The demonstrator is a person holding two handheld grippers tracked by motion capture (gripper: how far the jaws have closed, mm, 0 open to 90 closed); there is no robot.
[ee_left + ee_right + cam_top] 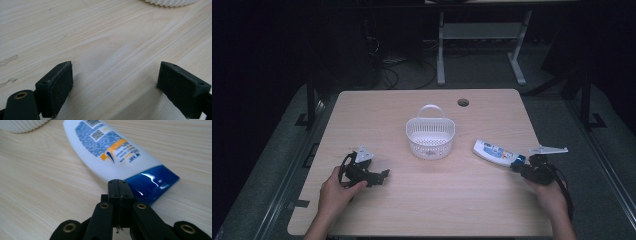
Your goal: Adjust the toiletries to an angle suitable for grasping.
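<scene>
A white bottle (493, 152) with a blue cap lies flat on the wooden table (427, 205), right of a white slotted basket (430, 135) with a handle. In the right gripper view the bottle (110, 152) stretches away from its blue cap (152, 182). My right gripper (119, 183) is shut, jaws pressed together with nothing between them, tips right at the cap end; in the high view it (518, 167) sits just right of the cap. My left gripper (384, 176) rests at the table's front left, open over bare wood (115, 75).
The basket's rim (172, 2) shows at the top of the left gripper view and its ribbed wall (20, 126) at the top left of the right gripper view. A cable hole (463, 102) lies near the table's far edge. Desk legs (477, 45) stand on the dark floor beyond.
</scene>
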